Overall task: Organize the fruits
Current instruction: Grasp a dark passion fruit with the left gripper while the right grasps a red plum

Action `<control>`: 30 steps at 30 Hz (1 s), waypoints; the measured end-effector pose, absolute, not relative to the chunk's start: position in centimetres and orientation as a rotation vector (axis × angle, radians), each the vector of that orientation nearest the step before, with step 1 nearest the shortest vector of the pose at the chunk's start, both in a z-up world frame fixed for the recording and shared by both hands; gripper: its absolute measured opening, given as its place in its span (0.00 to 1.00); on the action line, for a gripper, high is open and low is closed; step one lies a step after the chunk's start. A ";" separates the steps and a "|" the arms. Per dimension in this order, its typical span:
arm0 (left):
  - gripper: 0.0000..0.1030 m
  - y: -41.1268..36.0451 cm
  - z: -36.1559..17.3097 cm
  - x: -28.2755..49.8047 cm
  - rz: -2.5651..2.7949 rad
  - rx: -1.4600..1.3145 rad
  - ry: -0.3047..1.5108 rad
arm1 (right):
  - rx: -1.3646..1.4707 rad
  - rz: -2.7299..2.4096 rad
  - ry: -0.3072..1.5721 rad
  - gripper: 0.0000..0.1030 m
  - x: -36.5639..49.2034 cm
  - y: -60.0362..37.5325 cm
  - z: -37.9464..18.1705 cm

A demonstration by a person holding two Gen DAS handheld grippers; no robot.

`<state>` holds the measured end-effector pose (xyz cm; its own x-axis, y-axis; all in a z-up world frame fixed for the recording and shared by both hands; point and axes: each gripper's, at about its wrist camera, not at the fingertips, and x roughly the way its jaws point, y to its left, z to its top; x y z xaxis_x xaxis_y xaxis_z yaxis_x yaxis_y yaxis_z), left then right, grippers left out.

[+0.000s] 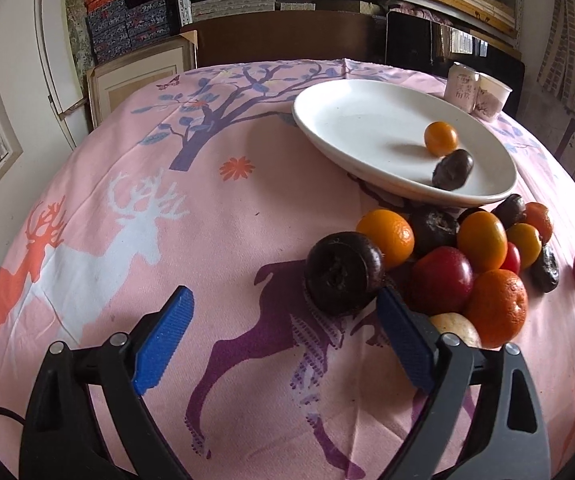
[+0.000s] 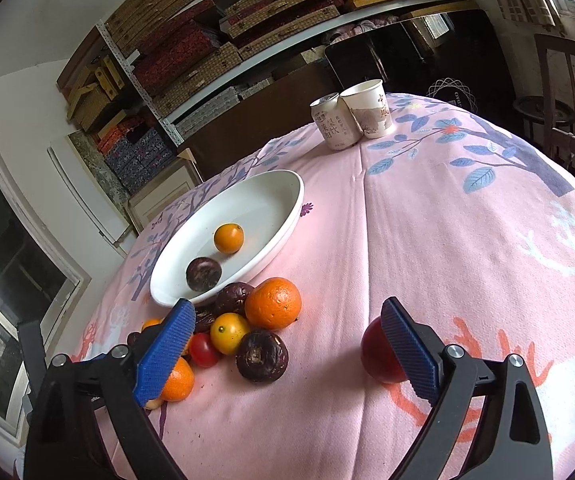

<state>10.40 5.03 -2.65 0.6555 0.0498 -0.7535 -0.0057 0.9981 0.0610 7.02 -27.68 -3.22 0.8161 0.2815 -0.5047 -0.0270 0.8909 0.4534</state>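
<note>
A white plate (image 1: 327,120) (image 2: 283,184) holds a small orange (image 1: 440,138) (image 2: 228,238) and a dark purple fruit (image 1: 452,169) (image 2: 203,274). A pile of oranges, dark fruits and red fruits (image 1: 467,264) (image 2: 239,320) lies on the cloth beside it. My left gripper (image 1: 283,320) is open; a dark round fruit (image 1: 343,274) sits by its right fingertip. My right gripper (image 2: 287,332) is open above the cloth; a dark fruit (image 2: 261,355) lies between its fingers and a red fruit (image 2: 377,354) sits behind its right finger.
A pink deer-print tablecloth (image 1: 207,220) (image 2: 467,260) covers the table. A can (image 2: 333,122) (image 1: 461,86) and a paper cup (image 2: 369,108) (image 1: 493,94) stand at the far edge. A wooden chair (image 2: 571,92) is at the right. Shelves of boxes stand behind.
</note>
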 end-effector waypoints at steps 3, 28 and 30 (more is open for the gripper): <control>0.93 5.9 -2.4 10.8 0.034 0.015 0.839 | 0.472 0.115 0.600 0.92 6.8 -29.1 -3.3; 0.39 4.3 -3.1 12.0 -0.155 0.009 0.882 | 0.425 0.134 0.819 0.39 7.7 -29.3 -6.5; 0.39 4.7 -2.9 11.8 -0.144 -0.005 0.869 | 0.429 0.147 0.813 0.39 7.7 -29.3 -6.4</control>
<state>11.77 4.68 -2.85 0.6365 -0.1277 -0.7606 0.1236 0.9903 -0.0628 7.70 -29.26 -6.42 0.6828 0.2885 -0.6713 0.0355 0.9046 0.4249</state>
